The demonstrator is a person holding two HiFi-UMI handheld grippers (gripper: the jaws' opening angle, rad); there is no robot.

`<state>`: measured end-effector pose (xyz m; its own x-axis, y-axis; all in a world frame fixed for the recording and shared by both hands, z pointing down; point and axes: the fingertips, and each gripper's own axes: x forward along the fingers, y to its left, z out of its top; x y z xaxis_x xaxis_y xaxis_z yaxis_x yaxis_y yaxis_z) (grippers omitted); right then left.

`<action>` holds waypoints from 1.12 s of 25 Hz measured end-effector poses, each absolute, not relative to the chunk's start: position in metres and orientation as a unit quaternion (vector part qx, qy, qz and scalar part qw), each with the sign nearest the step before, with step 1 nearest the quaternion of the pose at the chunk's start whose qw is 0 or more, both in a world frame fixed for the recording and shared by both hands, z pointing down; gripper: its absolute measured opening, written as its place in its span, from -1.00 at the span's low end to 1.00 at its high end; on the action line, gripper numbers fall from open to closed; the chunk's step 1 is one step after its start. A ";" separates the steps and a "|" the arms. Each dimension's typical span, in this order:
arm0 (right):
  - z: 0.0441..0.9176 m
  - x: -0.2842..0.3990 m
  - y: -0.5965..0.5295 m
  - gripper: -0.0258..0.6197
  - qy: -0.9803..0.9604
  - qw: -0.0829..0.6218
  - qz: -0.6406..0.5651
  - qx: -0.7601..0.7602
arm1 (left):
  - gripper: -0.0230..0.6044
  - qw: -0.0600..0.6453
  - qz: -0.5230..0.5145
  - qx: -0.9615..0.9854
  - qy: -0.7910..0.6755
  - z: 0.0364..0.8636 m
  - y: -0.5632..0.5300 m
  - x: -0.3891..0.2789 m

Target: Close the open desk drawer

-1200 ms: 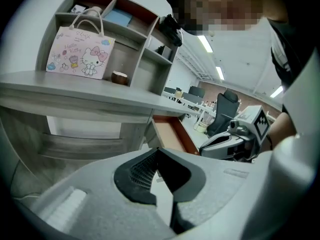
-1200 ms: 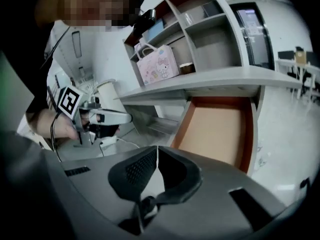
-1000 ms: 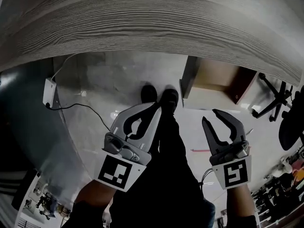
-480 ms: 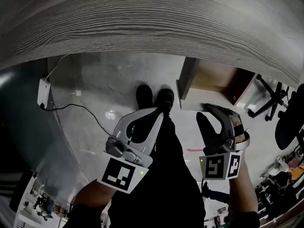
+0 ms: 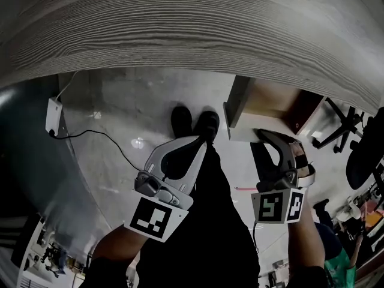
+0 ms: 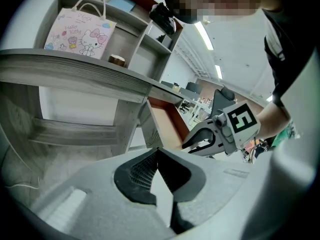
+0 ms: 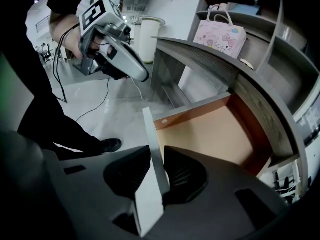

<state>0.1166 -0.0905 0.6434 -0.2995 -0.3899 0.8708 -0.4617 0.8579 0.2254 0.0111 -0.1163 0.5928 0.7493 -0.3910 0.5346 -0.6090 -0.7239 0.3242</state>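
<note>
Desk of grey wood-grain board (image 5: 180, 29) spans the top. Its open drawer with an orange-brown inside (image 7: 215, 134) juts out under the right end. Rigid and probably light, it should slide; the thin grey front panel (image 7: 150, 134) is the hold. The right gripper (image 7: 155, 156), pitched steeply down, is closing across that panel. The left gripper (image 6: 157, 151) has its jaws together, empty.
</note>
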 end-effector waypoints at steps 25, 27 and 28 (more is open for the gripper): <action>0.576 0.131 -0.125 -0.57 -0.813 0.497 0.041 0.300 | -0.90 0.213 0.202 0.912 -0.285 0.542 -0.145 0.030; 0.571 0.134 -0.133 -0.55 -0.811 0.493 0.037 0.312 | -0.90 0.206 0.201 0.915 -0.281 0.540 -0.148 0.032; 0.569 0.135 -0.136 -0.54 -0.810 0.491 0.035 0.317 | -0.90 0.204 0.201 0.916 -0.280 0.539 -0.148 0.032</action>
